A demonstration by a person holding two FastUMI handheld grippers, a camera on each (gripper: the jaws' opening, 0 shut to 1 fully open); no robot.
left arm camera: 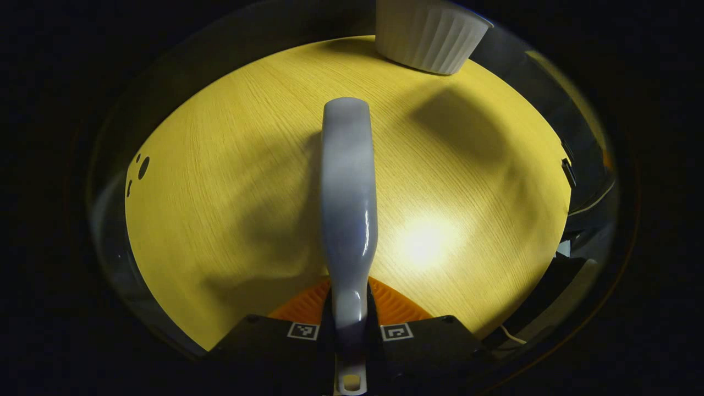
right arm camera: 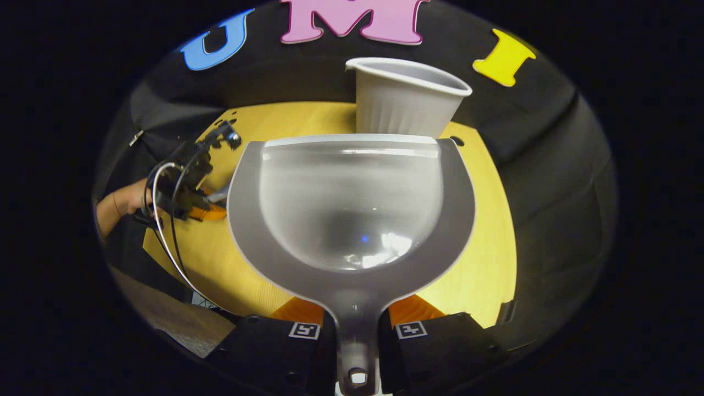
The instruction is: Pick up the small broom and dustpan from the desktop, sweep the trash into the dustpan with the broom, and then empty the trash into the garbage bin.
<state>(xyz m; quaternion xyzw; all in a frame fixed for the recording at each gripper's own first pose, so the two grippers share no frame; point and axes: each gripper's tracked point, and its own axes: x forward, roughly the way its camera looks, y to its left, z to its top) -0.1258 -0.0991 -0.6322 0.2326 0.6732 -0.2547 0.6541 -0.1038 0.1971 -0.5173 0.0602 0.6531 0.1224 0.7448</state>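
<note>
My left gripper [left arm camera: 350, 330] clamps the broom [left arm camera: 348, 209], bristles hidden; right gripper [right arm camera: 356, 330] clamps the dustpan [right arm camera: 352, 203], hiding the bin [right arm camera: 404, 96] base behind it.

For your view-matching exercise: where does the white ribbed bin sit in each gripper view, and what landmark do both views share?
Left gripper view: white ribbed bin at the top edge, right of centre, beyond the broom.
Right gripper view: bin at top centre, just behind the dustpan.
Shared landmark: the yellow wooden desktop.
</note>
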